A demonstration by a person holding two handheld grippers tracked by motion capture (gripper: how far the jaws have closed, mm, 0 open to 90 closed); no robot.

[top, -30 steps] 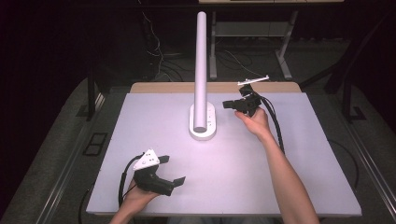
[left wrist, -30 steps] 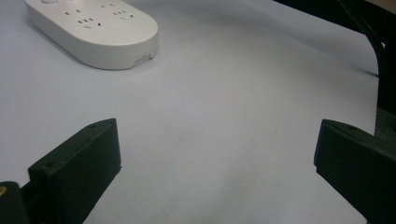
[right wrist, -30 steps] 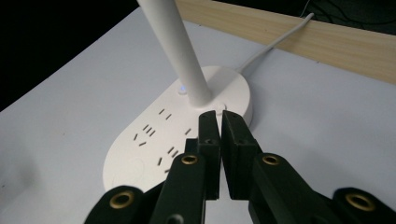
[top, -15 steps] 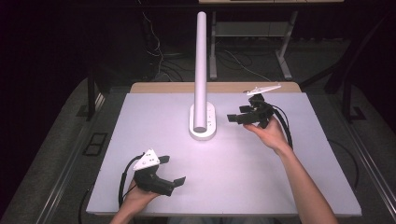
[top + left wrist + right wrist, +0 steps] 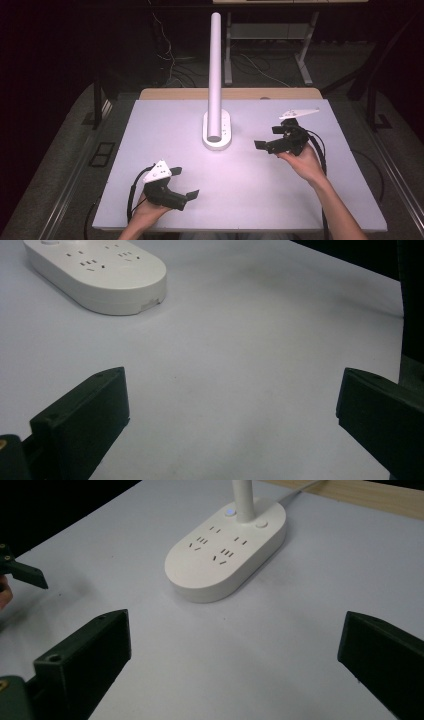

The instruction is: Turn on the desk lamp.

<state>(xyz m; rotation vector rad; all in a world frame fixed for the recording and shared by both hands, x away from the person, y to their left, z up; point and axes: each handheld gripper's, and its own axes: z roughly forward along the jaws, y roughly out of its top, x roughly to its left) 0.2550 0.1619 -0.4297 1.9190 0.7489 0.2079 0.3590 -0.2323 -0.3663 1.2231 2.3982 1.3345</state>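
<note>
A white oval socket base [image 5: 217, 134] with a tall white pole [image 5: 215, 70] stands mid-table. My right gripper [image 5: 268, 137] hovers to the right of the base and points at it. Its jaws have just been opening and stand wide apart with nothing between them. In the right gripper view, the base [image 5: 225, 550] shows its socket holes ahead of my right gripper [image 5: 235, 655]. My left gripper [image 5: 184, 182] rests near the front left edge, open and empty. In the left gripper view, my left gripper [image 5: 232, 410] points across bare table, with the base [image 5: 100, 275] at the upper left.
The white tabletop [image 5: 260, 200] has a wooden strip [image 5: 280, 93] along its far edge. A grey cable [image 5: 300, 487] leaves the base toward that strip. Dark floor with cables and a desk frame [image 5: 305, 55] lies beyond the table.
My right gripper has drawn away from the pole, to the right and toward the person, and its jaws have opened wide. The left gripper has stayed put.
</note>
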